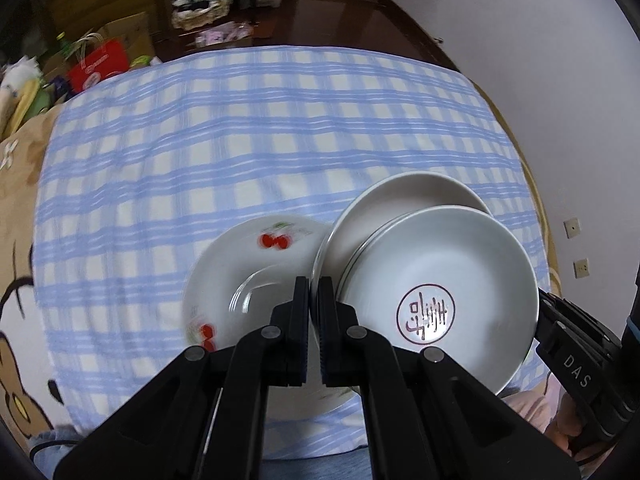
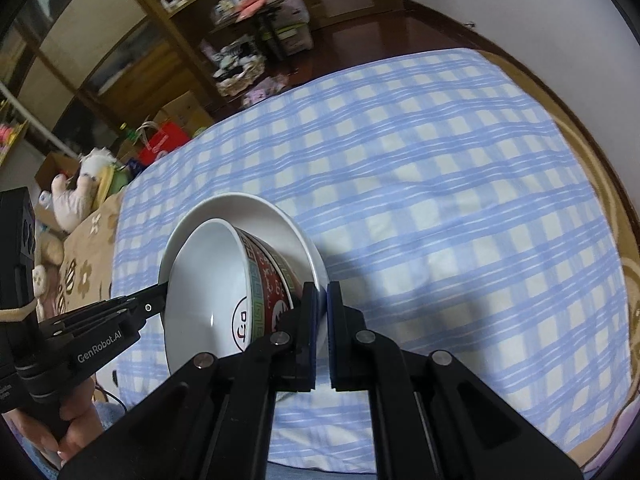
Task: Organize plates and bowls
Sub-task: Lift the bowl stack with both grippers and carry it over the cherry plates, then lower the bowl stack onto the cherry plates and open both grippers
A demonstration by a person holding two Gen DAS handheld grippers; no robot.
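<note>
Both grippers, left [image 1: 314, 312] and right [image 2: 323, 320], clamped the white plate's [image 1: 380, 208] opposite rims, needing level, matched lifting so the bowl [image 1: 440, 280] stayed seated.

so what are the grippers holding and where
Both the left gripper and the right gripper are shut on opposite rim edges of the white plate carrying the bowl.

Counting it off: 2 grippers, the left [image 1: 314, 312] and the right [image 2: 323, 320]. Dishes next: 1 cherry plate [image 1: 244, 264] flat on the cloth, 1 plain white plate [image 1: 392, 200], and 1 bowl [image 1: 440, 280] with a red seal inside, sitting in that white plate. Extra rims show between bowl and plate, too tight to count. Underneath, 1 blue checked cloth [image 1: 240, 120]. Off the edge, 1 red bag [image 1: 100, 66] and 1 basket [image 1: 200, 14].
</note>
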